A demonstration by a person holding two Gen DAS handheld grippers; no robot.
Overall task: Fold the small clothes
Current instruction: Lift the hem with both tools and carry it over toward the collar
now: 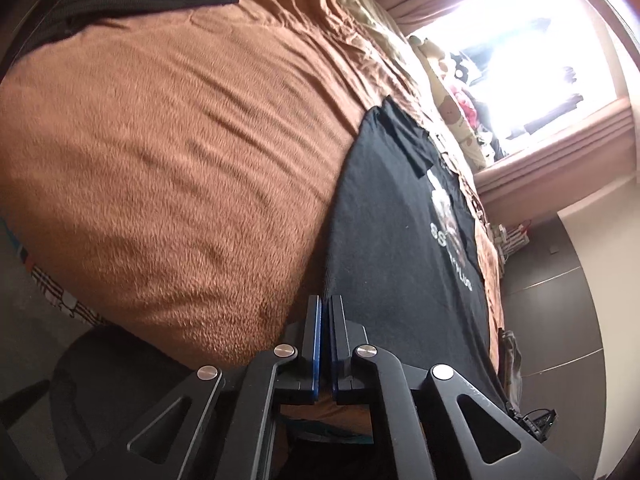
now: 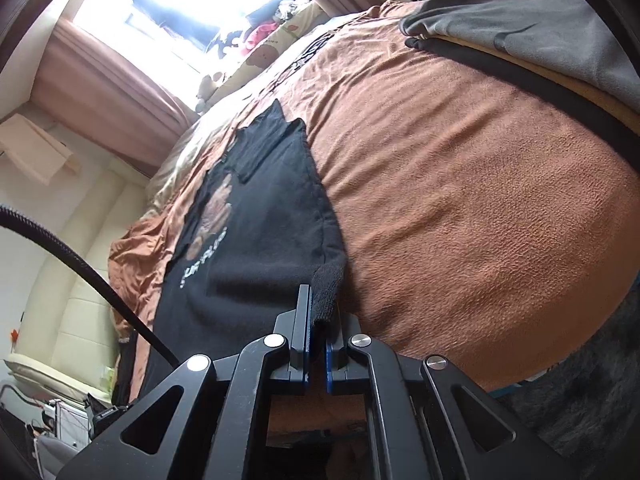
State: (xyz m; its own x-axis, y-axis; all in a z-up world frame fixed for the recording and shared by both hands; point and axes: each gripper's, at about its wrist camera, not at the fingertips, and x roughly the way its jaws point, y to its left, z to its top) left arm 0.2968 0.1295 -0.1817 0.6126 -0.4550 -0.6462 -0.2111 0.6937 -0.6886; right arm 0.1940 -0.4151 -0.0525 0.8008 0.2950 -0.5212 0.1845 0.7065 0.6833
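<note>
Right tool [image 2: 317, 320] clenched on the ribbed hem corner of the black T-shirt [image 2: 256, 216], cloth bunched between the blue pads. Left tool [image 1: 325, 312] pressed shut too, at the shirt's [image 1: 400, 240] other near edge, apparently pinching the hem, though the cloth between the pads cannot be made out for certain. Shirt itself lying flat along one side of the bed, on the brown blanket [image 1: 168, 152], print upward, both sleeves seemingly turned in already. Further out, a pile of dark and grey clothes [image 2: 532, 24] at the far corner of the bed, and plush toys [image 1: 452, 100] by the window. Step in hand, most likely: gripping the bottom hem for the lengthwise fold. Next move calls for lifting both corners together, keeping the hem taut and level, carrying it toward the collar, then releasing only once laid square.
</note>
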